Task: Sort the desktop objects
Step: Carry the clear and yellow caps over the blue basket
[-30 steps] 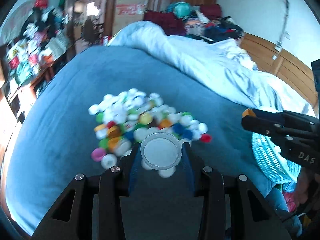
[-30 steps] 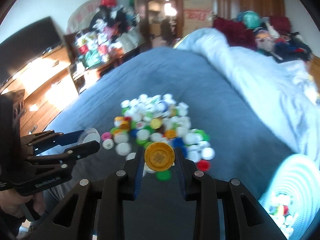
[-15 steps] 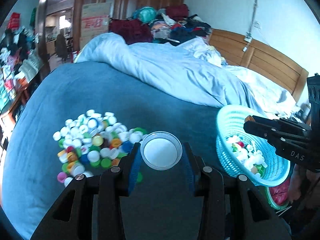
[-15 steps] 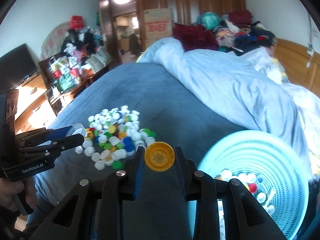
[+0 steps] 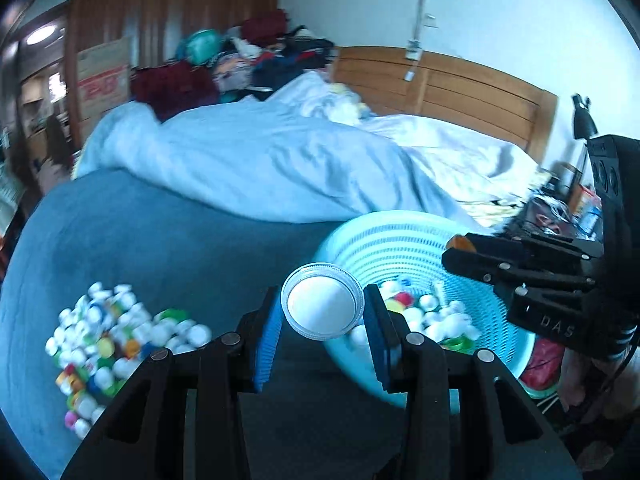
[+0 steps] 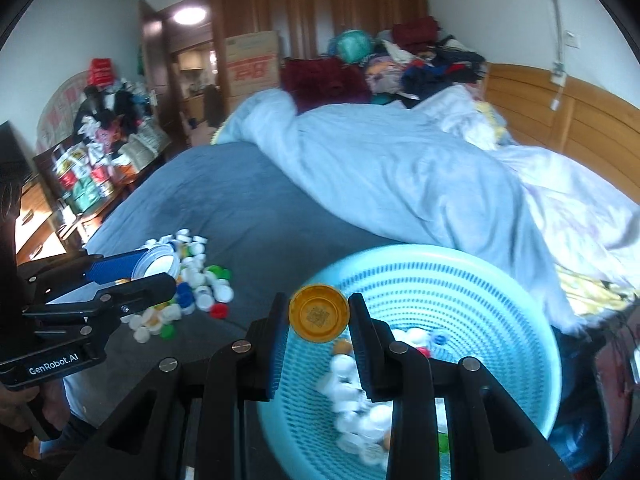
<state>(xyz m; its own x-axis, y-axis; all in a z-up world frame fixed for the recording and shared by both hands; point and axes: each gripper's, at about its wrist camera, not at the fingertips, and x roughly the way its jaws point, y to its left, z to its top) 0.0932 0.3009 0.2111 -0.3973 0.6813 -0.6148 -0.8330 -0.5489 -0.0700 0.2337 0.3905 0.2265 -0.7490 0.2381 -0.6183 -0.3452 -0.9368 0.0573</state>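
The left gripper (image 5: 322, 307) was clamped on a clear lid (image 5: 322, 306), its blue pads (image 5: 267, 344) pressing the rim at 9 and 3 o'clock. The lid hung at the near rim of the basket (image 5: 400, 240), at about 9 o'clock of it, seemingly not yet fully over the opening. The right gripper (image 6: 319, 314) gripped an orange cap (image 6: 319, 313) the same way, across its rim, above the basket's (image 6: 500, 280) 10 o'clock edge, with sorted caps lying below.

The pile of caps (image 5: 116, 336) lay on the blue bedspread (image 5: 160, 240), at 9 o'clock from the left gripper; in the right view the pile (image 6: 192, 292) sat at 9 o'clock of the basket, well apart from it.

Both pieces looked very light and rigid, thin plastic with smooth walls. The clear lid, being wide and thin-walled, would probably flex and could pop sideways under a hard squeeze; a grip across the widest part of the rim suited it. The orange cap looked thicker and stiffer, so it should tolerate a firmer pinch. Neither seemed fragile; dropped from this height, each would likely bounce on the caps below, and the basket's walls should contain it.
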